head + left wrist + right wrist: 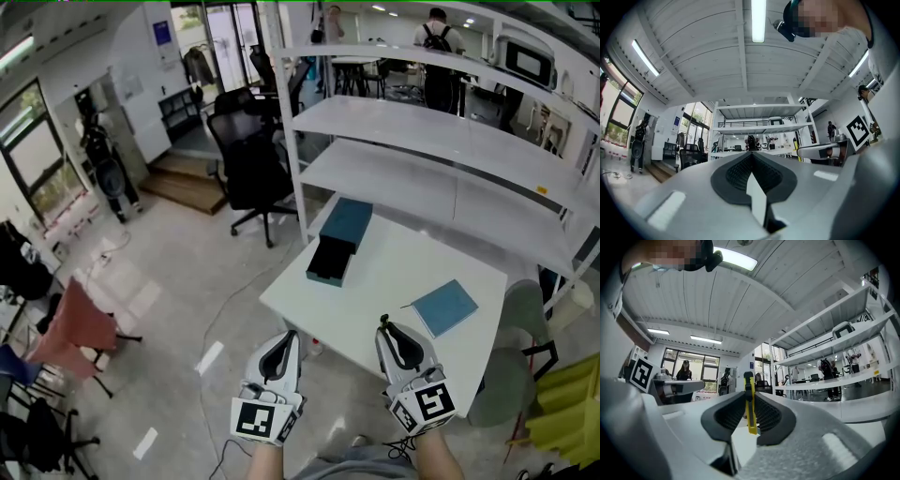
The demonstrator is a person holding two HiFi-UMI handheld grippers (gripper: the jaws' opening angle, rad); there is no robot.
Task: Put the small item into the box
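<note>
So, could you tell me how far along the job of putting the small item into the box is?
Done: the right tool is shut on the slim yellow-and-black item. In hand: both tools are held near the white table's front edge, the left tool shut and empty. Left: carrying the item to the open black-lined box at the table's far side and releasing it inside.

Your table (394, 277) is bare through the middle, from the near edge up to the far left corner, where the open black box (330, 261) sits with its teal lid (347, 222) touching behind it. A teal notebook (445, 307) lies by the right edge, and white shelving (450, 141) rises along the far edge.
</note>
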